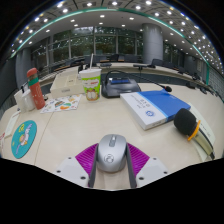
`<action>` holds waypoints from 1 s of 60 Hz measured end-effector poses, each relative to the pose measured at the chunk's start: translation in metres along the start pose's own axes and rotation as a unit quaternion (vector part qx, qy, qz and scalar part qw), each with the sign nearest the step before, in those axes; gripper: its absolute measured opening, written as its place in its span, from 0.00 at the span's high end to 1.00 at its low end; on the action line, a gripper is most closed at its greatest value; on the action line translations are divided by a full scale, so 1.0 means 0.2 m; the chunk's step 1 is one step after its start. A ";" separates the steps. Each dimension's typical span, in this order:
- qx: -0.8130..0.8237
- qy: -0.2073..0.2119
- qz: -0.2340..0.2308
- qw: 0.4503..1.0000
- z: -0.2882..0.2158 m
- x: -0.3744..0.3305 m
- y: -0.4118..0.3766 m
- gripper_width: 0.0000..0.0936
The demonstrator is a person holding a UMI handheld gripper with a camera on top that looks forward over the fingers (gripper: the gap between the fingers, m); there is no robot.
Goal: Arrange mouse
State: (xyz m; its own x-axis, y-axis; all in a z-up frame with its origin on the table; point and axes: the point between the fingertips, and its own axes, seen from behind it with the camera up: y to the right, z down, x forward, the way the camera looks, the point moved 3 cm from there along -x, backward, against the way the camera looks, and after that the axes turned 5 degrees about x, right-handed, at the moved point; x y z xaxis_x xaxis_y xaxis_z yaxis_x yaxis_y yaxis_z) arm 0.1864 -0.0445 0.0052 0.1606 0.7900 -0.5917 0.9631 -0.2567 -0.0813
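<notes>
A grey wireless mouse [112, 152] with a scroll wheel sits between my two fingers over the light wooden table [70, 125]. My gripper [112, 160] is closed on it. The magenta pads [88, 156] press against both of the mouse's sides with no gap showing. The mouse's nose points away from me, towards the middle of the table. I cannot tell whether it rests on the table or is held just above it.
A round teal mat [24, 138] lies at the left. Beyond it stand a red bottle [36, 88], papers [62, 102] and a green-and-white cup [90, 82]. A blue-and-white box [152, 106] and a black-and-yellow object [186, 122] lie at the right. A dark bag [118, 82] sits further back.
</notes>
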 end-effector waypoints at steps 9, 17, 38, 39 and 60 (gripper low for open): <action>-0.016 0.002 0.014 1.000 -0.01 0.00 -0.01 0.58; -0.016 0.008 0.015 1.000 -0.07 -0.07 -0.05 0.58; 0.002 0.120 -0.067 0.991 -0.68 -0.53 -0.87 0.58; 0.000 0.120 -0.071 0.990 -0.68 -0.54 -0.93 0.58; -0.026 0.018 -0.105 0.994 -0.08 -0.21 -1.77 0.58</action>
State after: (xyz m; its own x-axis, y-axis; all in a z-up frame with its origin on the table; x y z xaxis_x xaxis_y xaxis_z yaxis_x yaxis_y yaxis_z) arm -0.1567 0.0228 0.0713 -0.0384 0.8431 -0.5364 0.9860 -0.0553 -0.1574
